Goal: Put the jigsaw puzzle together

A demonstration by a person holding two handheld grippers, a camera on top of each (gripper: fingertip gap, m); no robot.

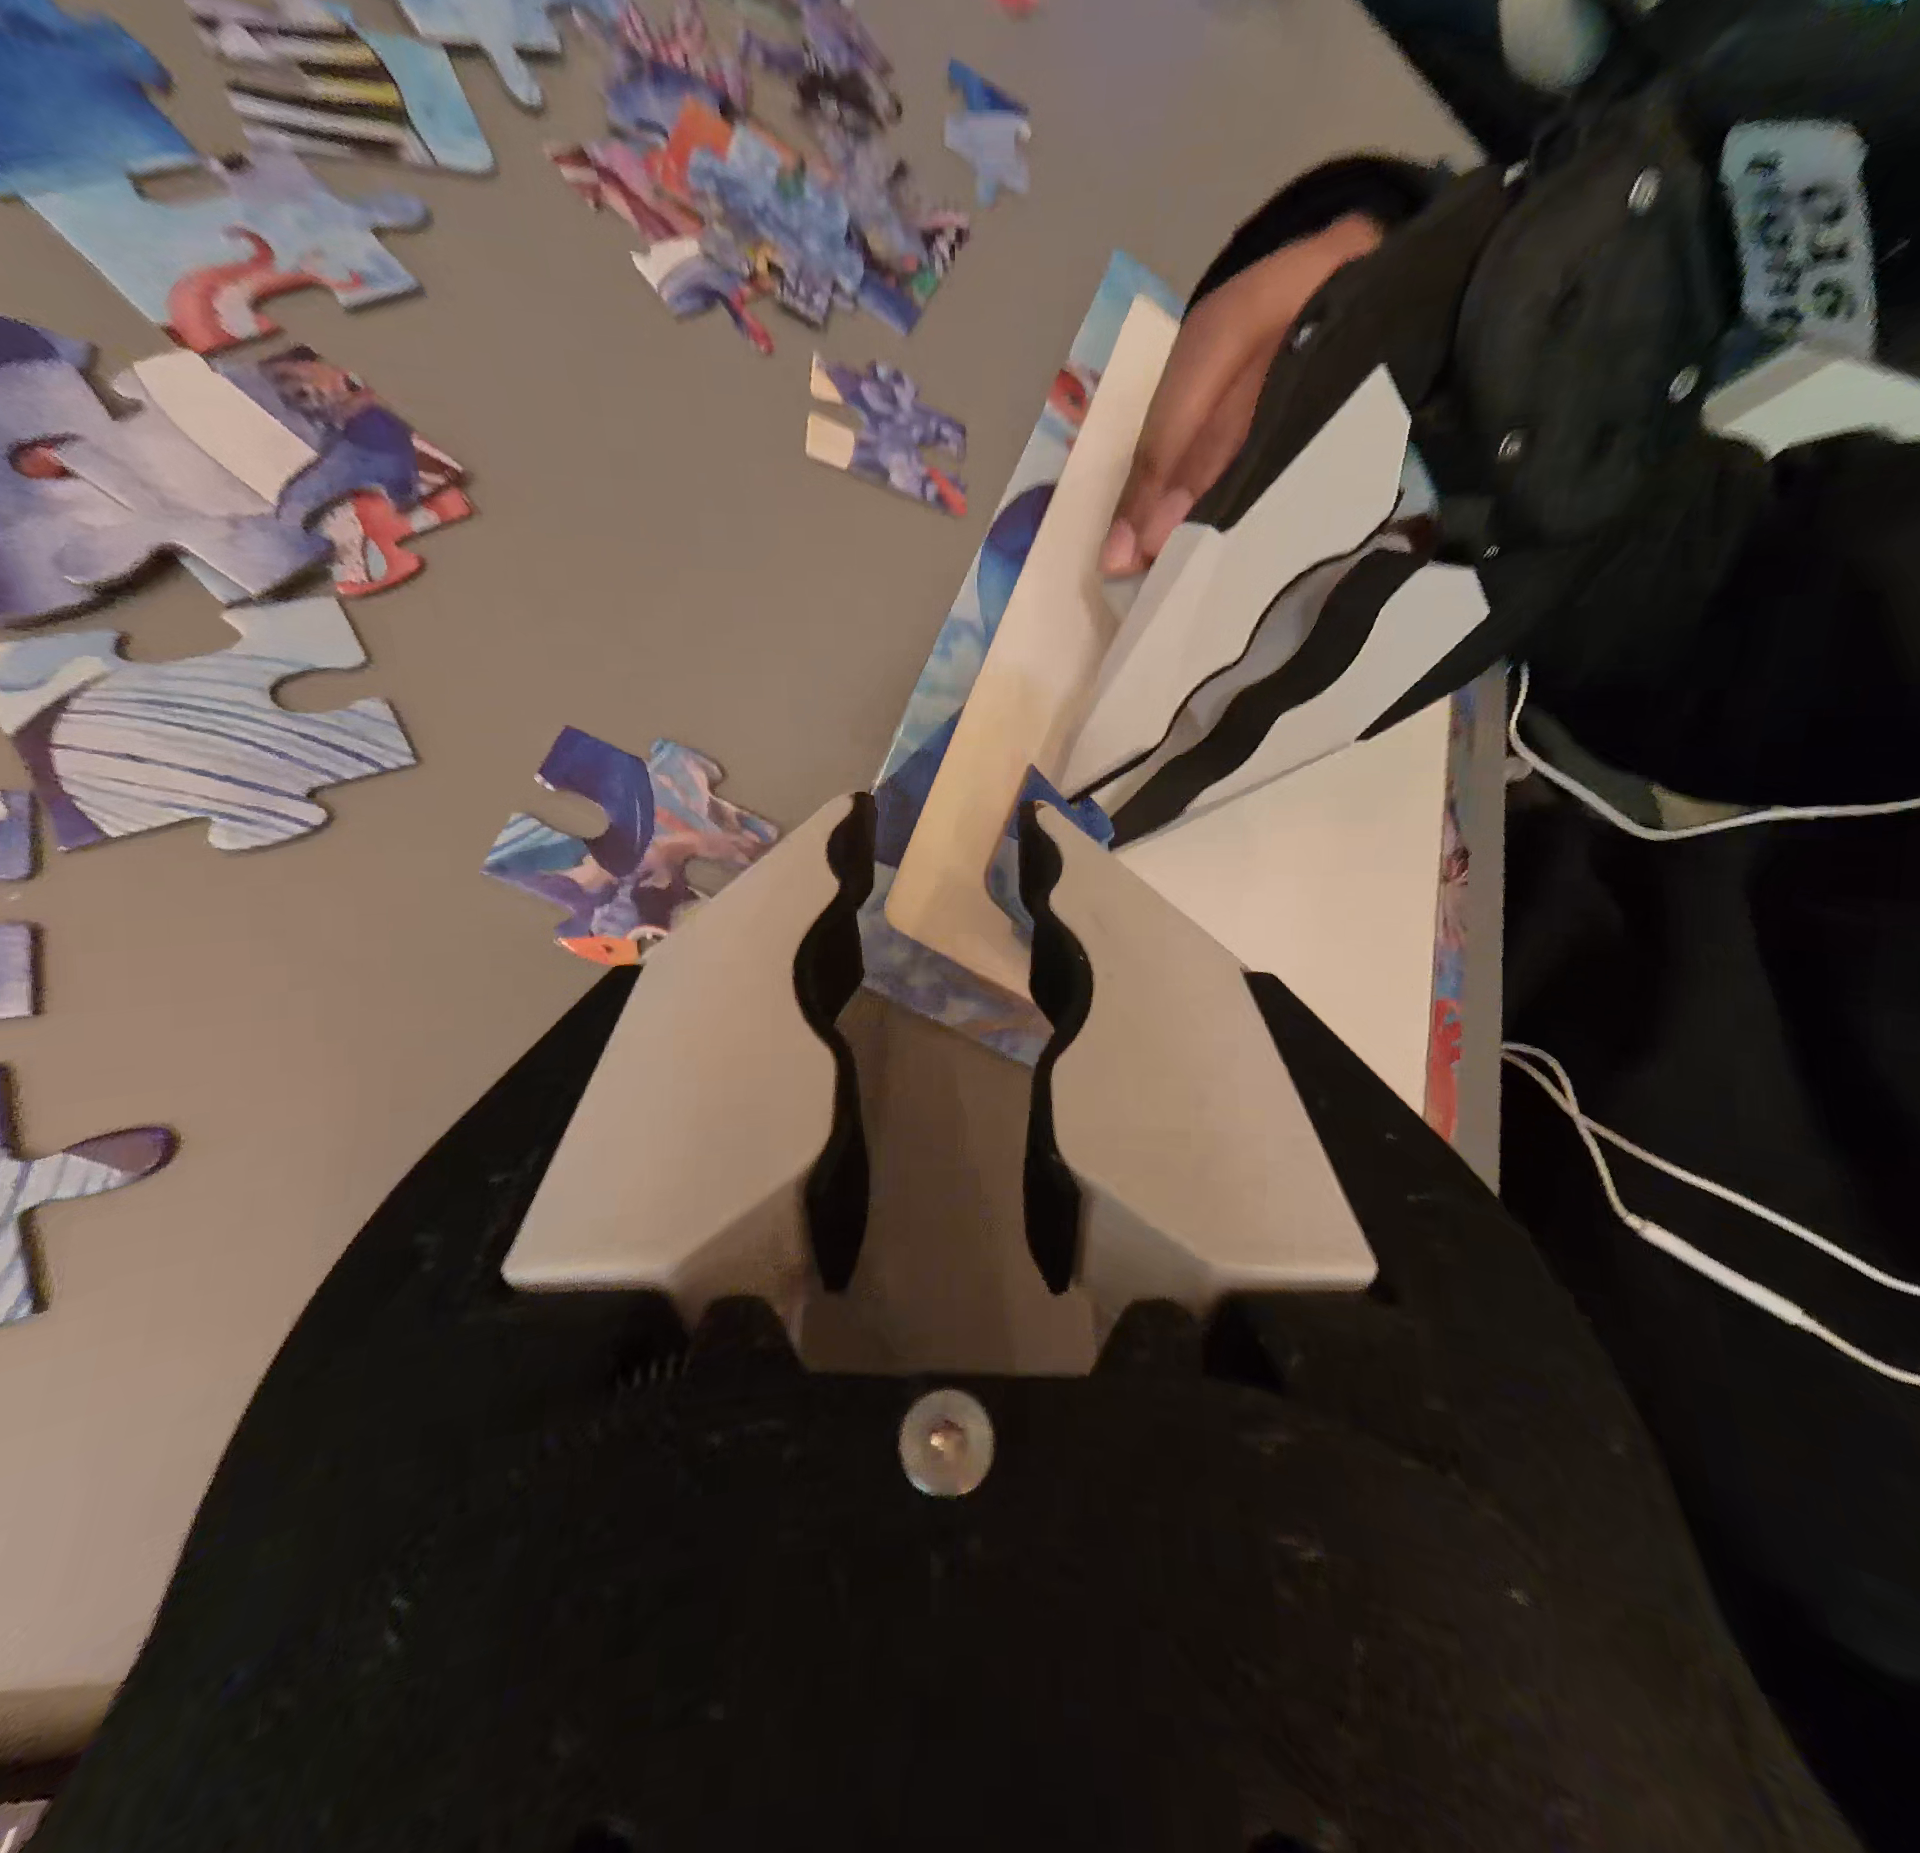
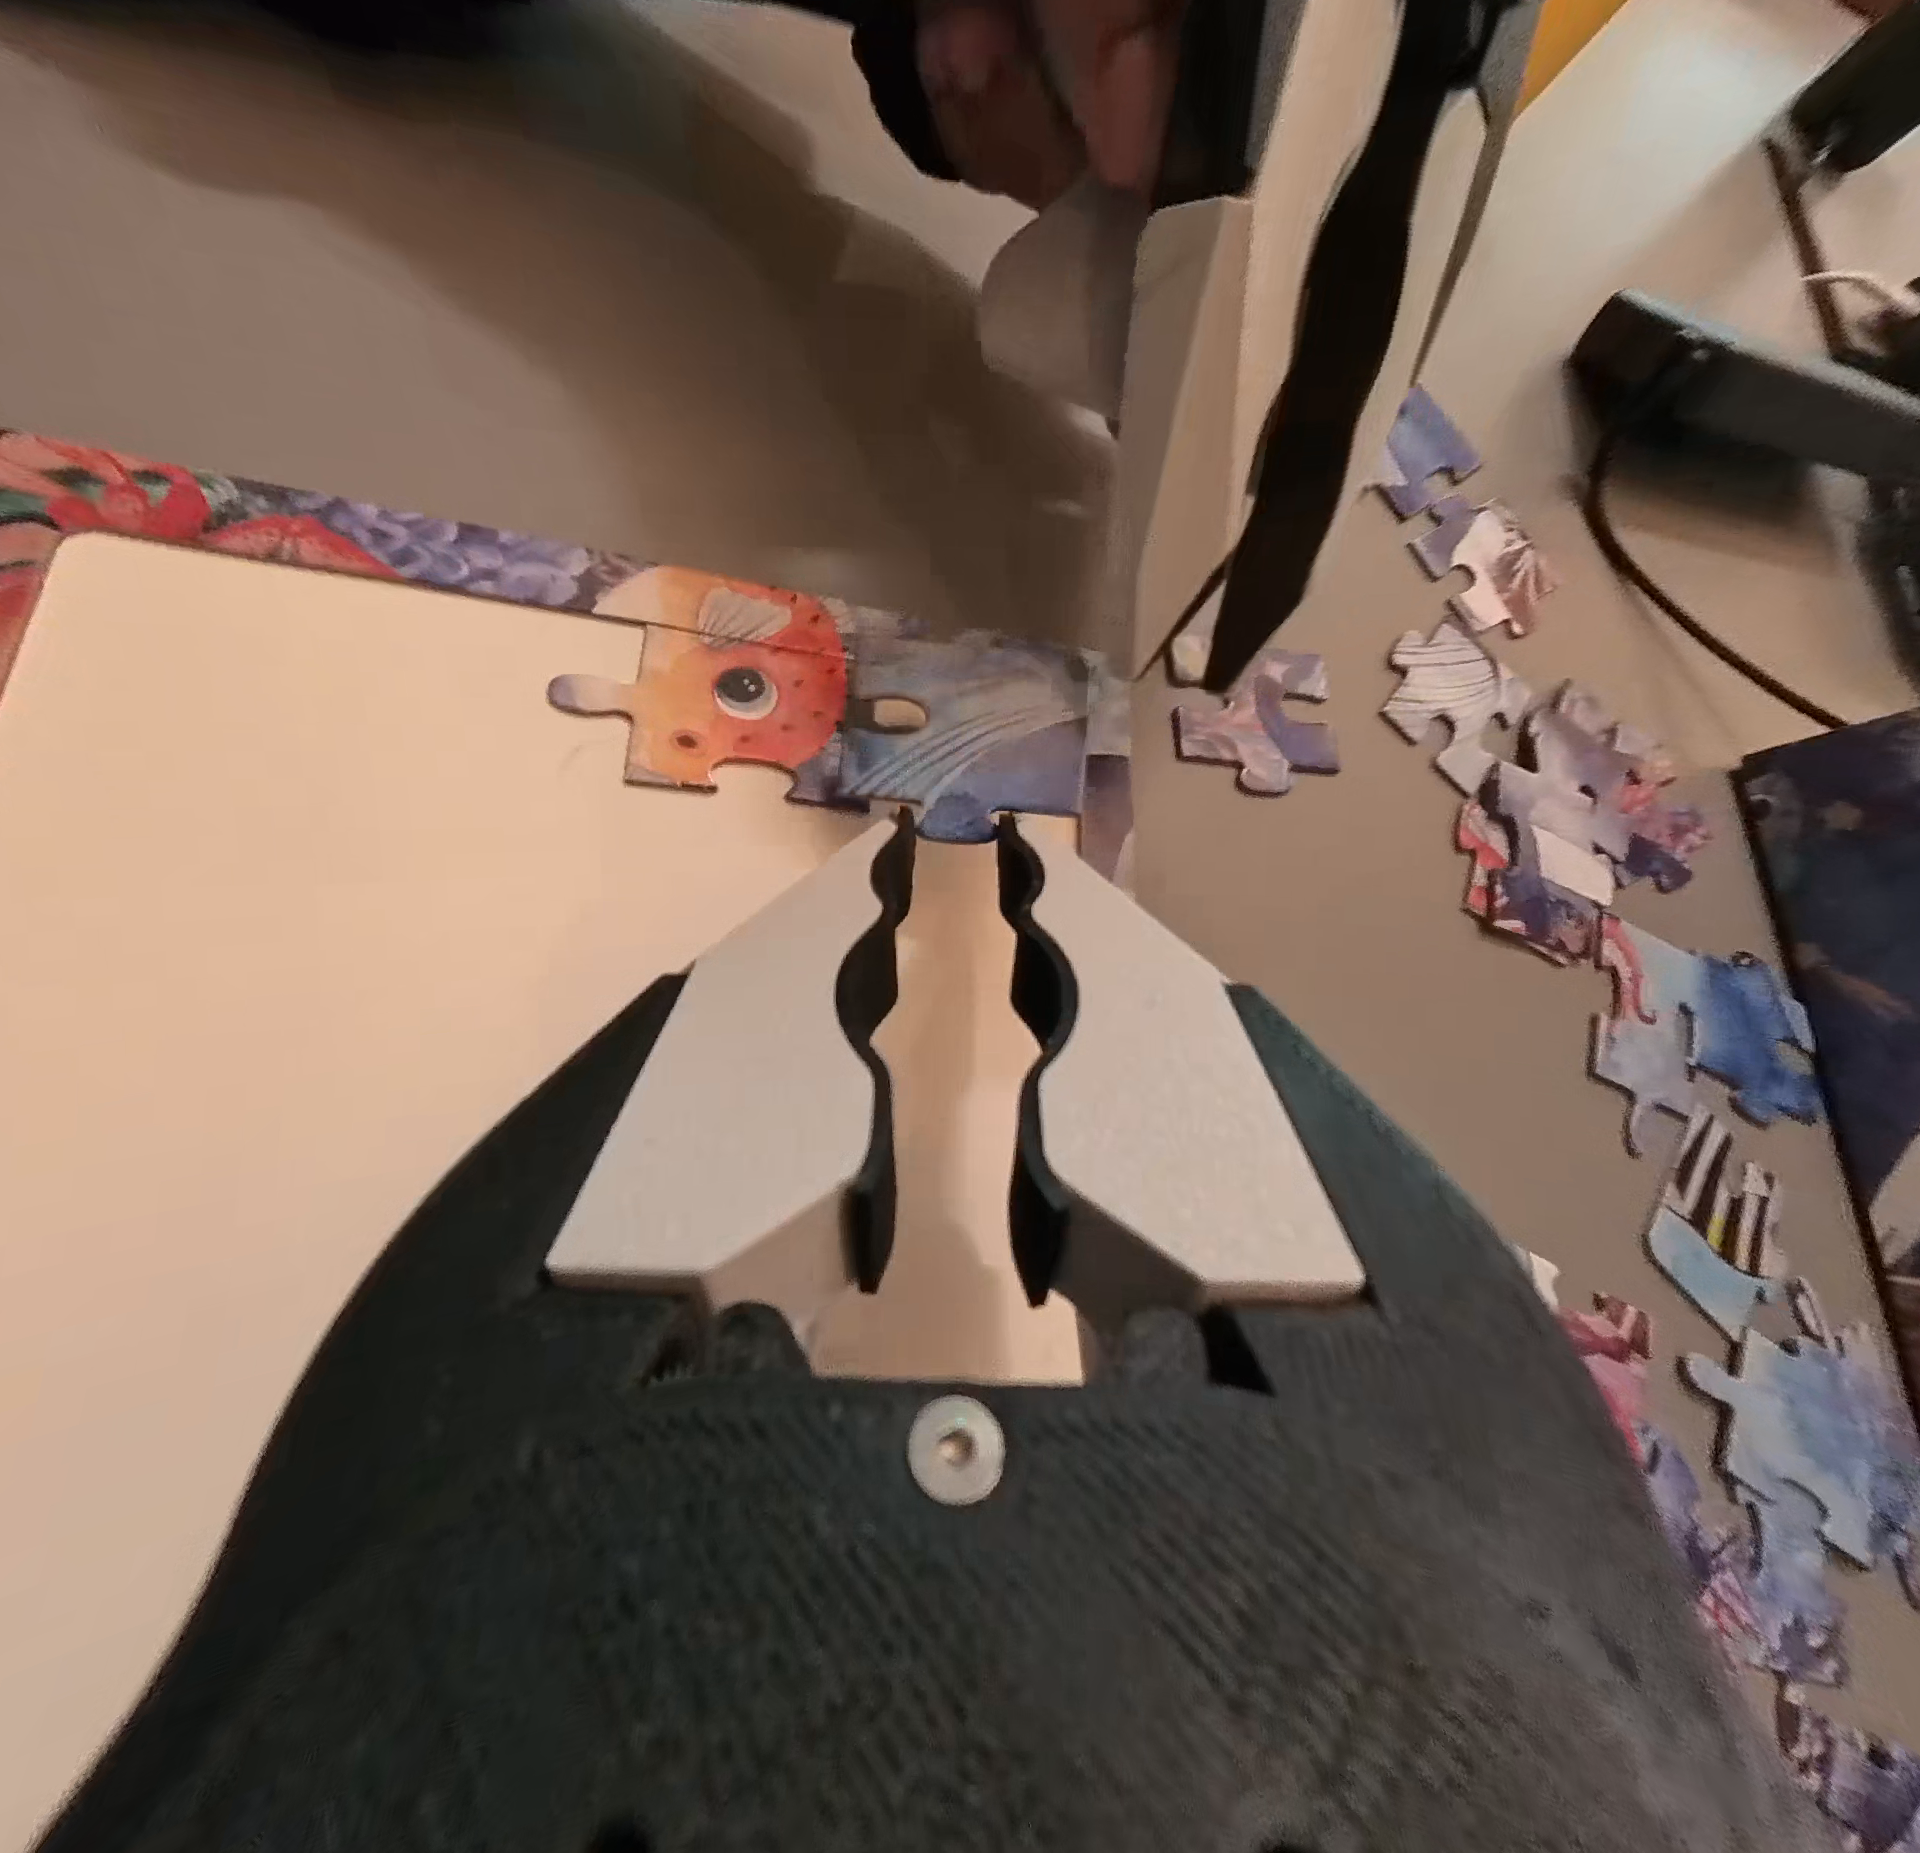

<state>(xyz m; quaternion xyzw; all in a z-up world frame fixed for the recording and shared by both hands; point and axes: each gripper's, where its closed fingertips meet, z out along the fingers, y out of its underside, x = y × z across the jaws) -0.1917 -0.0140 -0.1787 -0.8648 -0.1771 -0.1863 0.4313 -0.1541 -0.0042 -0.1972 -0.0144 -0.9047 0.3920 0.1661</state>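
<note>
Two tongs are working at one corner of the puzzle tray [image 2: 312, 868], which lies flat on the grey table [image 1: 644, 577]. The tray has a pale bare inside and a printed border of blue and red.

The right tongs [image 2: 954, 816] are released, with a clear gap between the jaws and nothing inside. Their tips are just at the lower edge of a blue corner piece [image 2: 966, 733] that sits in the far right corner of the tray. Beside it, to the left, an orange fish piece [image 2: 727, 691] is joined to it along the top border.

The left tongs [image 1: 945, 816] are also released and empty. They hover over the same corner of the tray [image 1: 1049, 660], seen here from the other side. Just beyond them, the right tongs come in from the right, held by a hand [image 1: 1216, 401] in a dark sleeve.

Many loose pieces [image 1: 748, 193] lie face up on the table beside the tray, some alone and some in a small heap. One blue loose piece [image 2: 1257, 733] lies just outside the tray corner, under the tips of the left tongs.
</note>
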